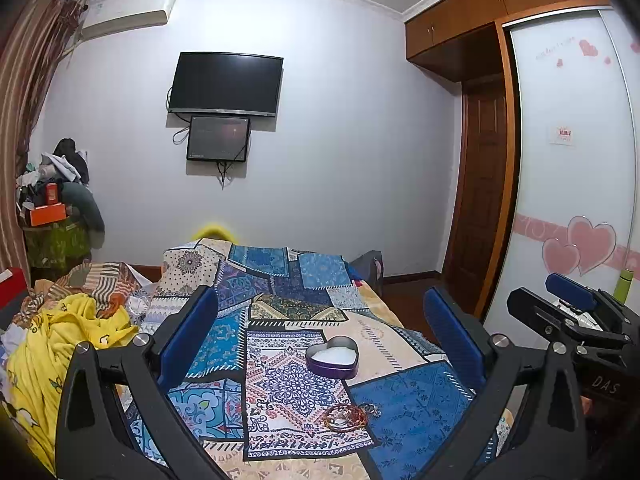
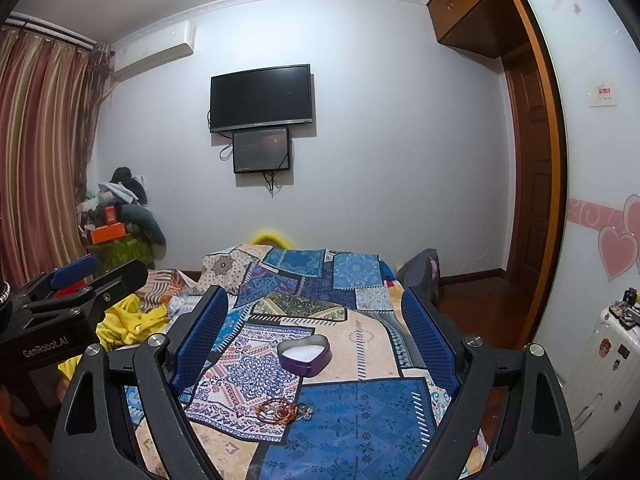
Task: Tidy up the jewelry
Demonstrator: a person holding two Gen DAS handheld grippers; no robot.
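A heart-shaped tin point(image 1: 332, 357) with purple walls and a white lining sits open on the patchwork bedspread point(image 1: 408, 404), and everything else is placed from it. On the near side of the tin, apart from it, lies a small tangle of jewelry point(image 1: 346, 417): red-orange beaded strands mixed with pale metallic pieces, resting where the pink-patterned patch meets a blue one. The left gripper point(image 1: 320, 340) hangs above the bedspread with its blue-padded fingers point(image 1: 188, 334) spread wide, released and holding nothing; the tin shows between them. The right gripper point(image 2: 316, 334) is likewise released, its jaws wide apart and bare, framing the same tin point(image 2: 305, 354) and the jewelry point(image 2: 282, 410) on its near side. Each gripper appears at the edge of the other's view, the right one point(image 1: 568, 300) well to the right of the tin. Left of the tin, crumpled yellow clothing point(image 1: 68, 332) lies heaped. Far beyond the tin, a dark television point(image 1: 226, 84) hangs on the wall above a smaller screen point(image 1: 218, 138)
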